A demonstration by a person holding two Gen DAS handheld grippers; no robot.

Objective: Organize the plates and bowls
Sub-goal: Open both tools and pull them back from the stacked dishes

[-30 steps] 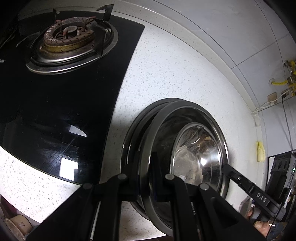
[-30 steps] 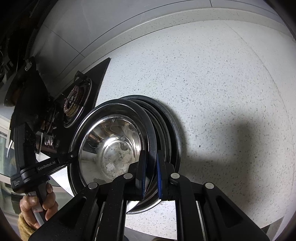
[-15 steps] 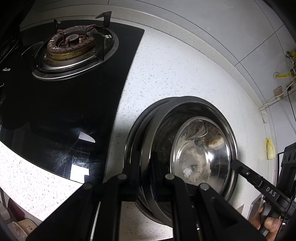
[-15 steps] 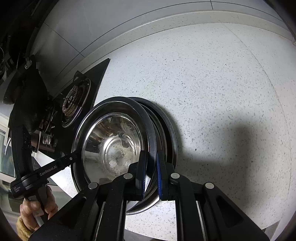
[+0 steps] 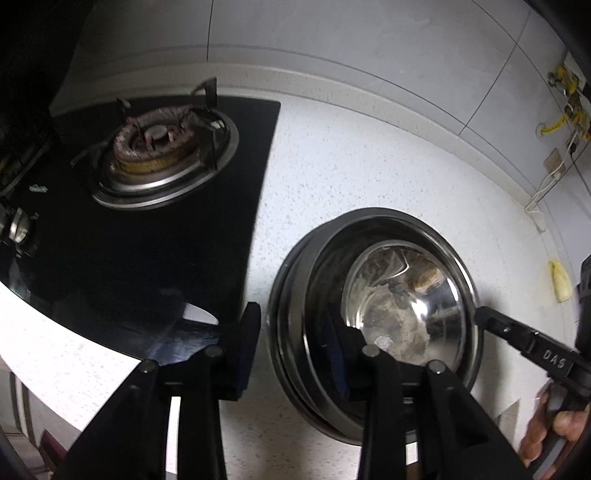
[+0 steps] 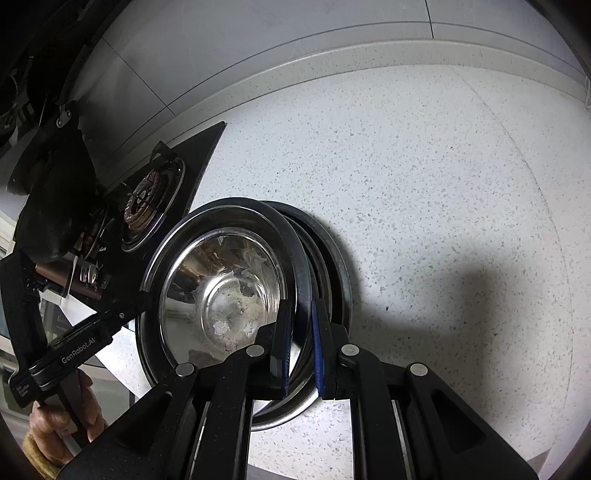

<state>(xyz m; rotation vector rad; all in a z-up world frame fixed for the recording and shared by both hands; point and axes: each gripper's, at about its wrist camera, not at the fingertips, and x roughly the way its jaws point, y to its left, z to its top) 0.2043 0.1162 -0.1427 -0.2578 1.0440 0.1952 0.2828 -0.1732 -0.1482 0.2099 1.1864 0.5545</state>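
**Left gripper letting go of the steel bowl's rim**

The left gripper (image 5: 291,354) is opening, its pads straddling the rim of the steel bowl (image 5: 391,306), no longer pressing it. The bowl sits nested in darker plates (image 5: 284,295) on the speckled countertop (image 5: 351,166), beside the black hob (image 5: 147,236) and its burner (image 5: 159,147). The right gripper (image 5: 484,317) reaches the bowl's far rim.

Polished mirror-bright steel bowl (image 6: 221,291), speckled matt stone countertop (image 6: 424,184), glossy black glass hob (image 5: 147,258), smooth glazed wall tiles (image 5: 332,29)
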